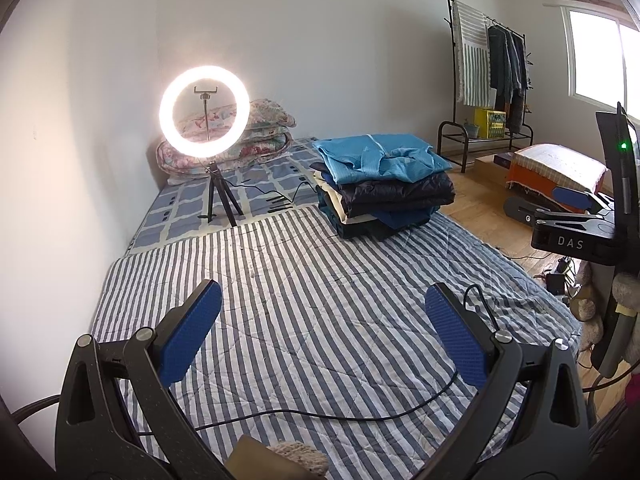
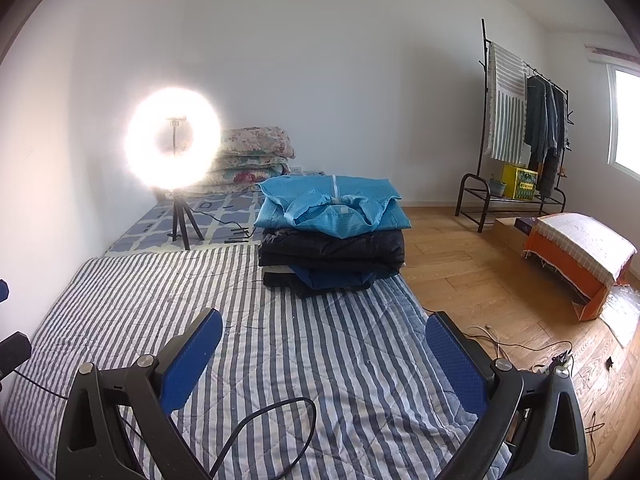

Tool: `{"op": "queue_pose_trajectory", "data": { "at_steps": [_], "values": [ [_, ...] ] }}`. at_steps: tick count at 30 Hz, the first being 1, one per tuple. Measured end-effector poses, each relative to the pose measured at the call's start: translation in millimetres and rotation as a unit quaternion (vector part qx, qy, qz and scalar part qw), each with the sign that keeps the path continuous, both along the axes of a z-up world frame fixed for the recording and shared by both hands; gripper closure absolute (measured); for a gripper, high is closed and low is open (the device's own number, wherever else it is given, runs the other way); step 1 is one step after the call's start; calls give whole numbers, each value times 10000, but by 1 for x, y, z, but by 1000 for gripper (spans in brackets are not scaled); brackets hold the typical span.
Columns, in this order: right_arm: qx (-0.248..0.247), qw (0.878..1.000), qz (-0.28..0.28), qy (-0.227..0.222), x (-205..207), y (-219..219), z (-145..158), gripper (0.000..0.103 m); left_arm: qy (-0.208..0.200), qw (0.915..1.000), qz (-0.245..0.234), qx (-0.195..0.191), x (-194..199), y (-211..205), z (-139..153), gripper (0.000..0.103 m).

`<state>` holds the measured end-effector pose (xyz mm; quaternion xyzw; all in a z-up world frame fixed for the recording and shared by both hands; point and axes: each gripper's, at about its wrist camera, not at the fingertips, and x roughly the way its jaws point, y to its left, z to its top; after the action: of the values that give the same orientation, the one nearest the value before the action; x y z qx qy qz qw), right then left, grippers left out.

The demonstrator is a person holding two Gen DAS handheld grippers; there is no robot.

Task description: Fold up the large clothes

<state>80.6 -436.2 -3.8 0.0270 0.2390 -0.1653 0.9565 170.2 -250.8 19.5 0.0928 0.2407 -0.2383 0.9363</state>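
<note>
Only legible writing: "DAS" in white letters on the black body of the right gripper [image 1: 576, 216], seen at the right edge of the left wrist view; yellow crate [image 2: 519, 187] on the rack shelf has print, too small to read. 2 grippers, both w/ jaws wide apart, nothing between them: left gripper [image 1: 320, 332] and the right one each show 2 blue pads w/ fine dimpled texture on black plastic arms w/ round metal pivots. Both hang over a striped quilt [image 2: 280, 360], blue/grey/white bands, diamond-stitched, lying flat on the bed. 1 stack of folded clothes [image 2: 332, 252] sits at the far right of the quilt, near the bed edge: top is a bright blue jacket [image 2: 332, 208], thin shiny fabric w/ zip, slightly rumpled; under it a dark puffy item, then approx. 3–4 more layers (blue, cream, black), exact count unclear. 1 lit ring light [image 1: 205, 110] on a black tripod w/ 3 legs stands on a blue-and-white patterned sheet [image 1: 256, 184] behind the quilt, left of the stack. Floral quilts [image 2: 252, 156] piled at the wall behind it. 1 black cable [image 1: 320, 416] runs across the quilt. 1 black metal clothes rack [image 2: 520, 120] w/ hanging dark garments + striped cloth stands on the wood floor [image 2: 460, 256].
</note>
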Motion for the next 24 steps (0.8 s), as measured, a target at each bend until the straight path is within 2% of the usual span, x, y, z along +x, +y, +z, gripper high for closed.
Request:
{"op": "queue_pose_trajectory", "data": {
  "at_steps": [24],
  "values": [
    [-58,10000,1,-36,-2,4,0,0,-113,9999,3,-30,-5,2,8,0]
  ]
}}
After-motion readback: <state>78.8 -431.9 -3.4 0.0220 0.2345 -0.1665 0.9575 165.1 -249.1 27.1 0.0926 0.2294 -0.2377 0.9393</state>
